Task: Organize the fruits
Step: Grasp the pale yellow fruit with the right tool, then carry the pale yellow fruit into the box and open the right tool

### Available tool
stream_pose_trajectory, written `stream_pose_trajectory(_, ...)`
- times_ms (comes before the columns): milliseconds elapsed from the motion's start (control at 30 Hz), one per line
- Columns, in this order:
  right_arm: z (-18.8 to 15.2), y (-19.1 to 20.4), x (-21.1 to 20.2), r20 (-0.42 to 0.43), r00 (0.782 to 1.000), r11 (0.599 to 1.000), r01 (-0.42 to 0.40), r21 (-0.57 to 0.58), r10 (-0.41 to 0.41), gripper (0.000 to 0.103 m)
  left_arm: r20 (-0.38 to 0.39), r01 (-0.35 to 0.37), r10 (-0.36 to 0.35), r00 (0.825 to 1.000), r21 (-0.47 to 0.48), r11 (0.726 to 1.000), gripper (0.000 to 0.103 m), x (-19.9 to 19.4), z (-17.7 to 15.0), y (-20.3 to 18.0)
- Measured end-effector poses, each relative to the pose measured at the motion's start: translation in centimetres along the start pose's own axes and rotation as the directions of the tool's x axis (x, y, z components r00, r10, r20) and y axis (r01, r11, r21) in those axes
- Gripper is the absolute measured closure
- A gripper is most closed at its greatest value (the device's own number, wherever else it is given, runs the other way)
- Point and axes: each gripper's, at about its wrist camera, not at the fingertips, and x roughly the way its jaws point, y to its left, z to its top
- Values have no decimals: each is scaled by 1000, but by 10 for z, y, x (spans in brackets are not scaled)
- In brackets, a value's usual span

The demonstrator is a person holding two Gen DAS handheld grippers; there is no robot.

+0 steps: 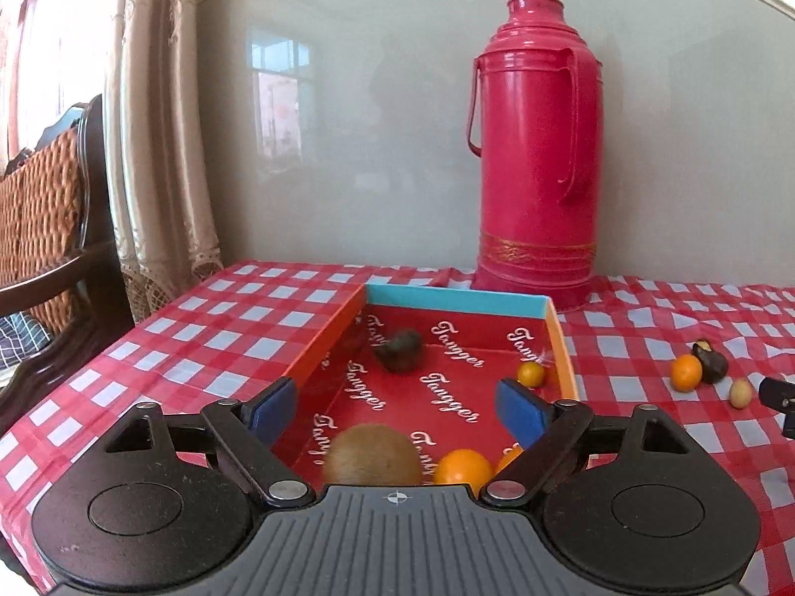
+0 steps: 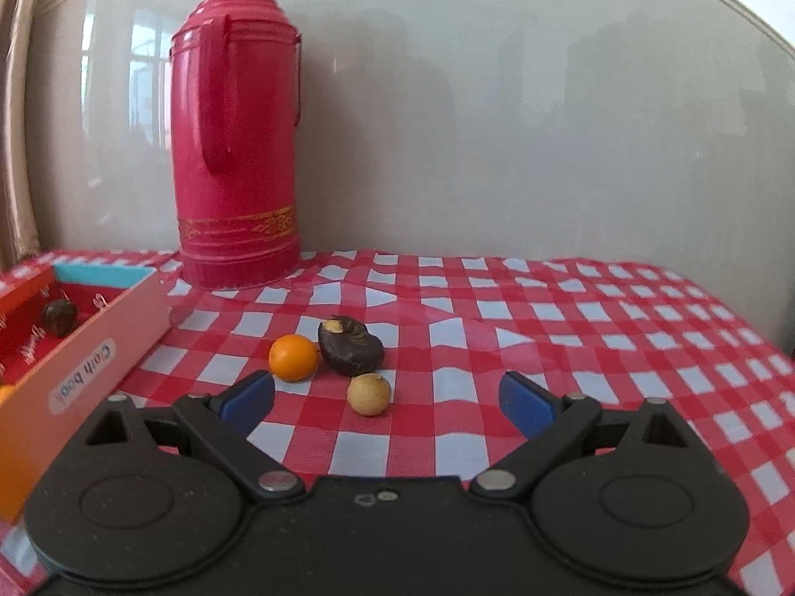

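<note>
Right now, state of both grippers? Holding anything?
Left gripper: open, holding nothing, above the box.
Right gripper: open, holding nothing, near the pale round fruit on the tablecloth.

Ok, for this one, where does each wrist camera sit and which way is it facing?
Left wrist: on the left gripper, held above the near end of the red box, facing the wall; its open blue fingers show.
Right wrist: on the right gripper, low above the checked tablecloth, facing the loose small orange, dark fruit and pale fruit; open fingers show.
Shared: red thermos, box, and the three loose fruits.
</note>
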Motion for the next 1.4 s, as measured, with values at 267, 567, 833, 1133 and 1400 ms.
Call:
stream_pose_trajectory(267, 6, 12, 27, -45, 999, 999, 13, -40, -15, 37, -4, -47, 47, 999, -22, 999, 17, 4, -4, 32)
stream_pose_trajectory(567, 7, 17, 56, -133, 991, 1000, 0, -4, 0, 80, -28, -97, 95, 995, -78, 992, 17, 12, -9, 69)
stream_pose_trajectory(833, 13, 24, 52, -132, 991, 999, -9, 36, 14, 88, -42, -126, 123, 992, -99, 987, 17, 13, -13, 90)
stream_pose_trajectory(1133, 33, 68, 5, -30, 988, 989, -151, 0, 151, 88, -39, -136, 134, 990, -85, 987, 17, 5, -14, 95)
stream_pose_trajectory(1400, 40, 115, -37, 46, 949, 950, -308, -58, 311, 88, -56, -170, 166, 985, -77, 982, 17, -4, -20, 107)
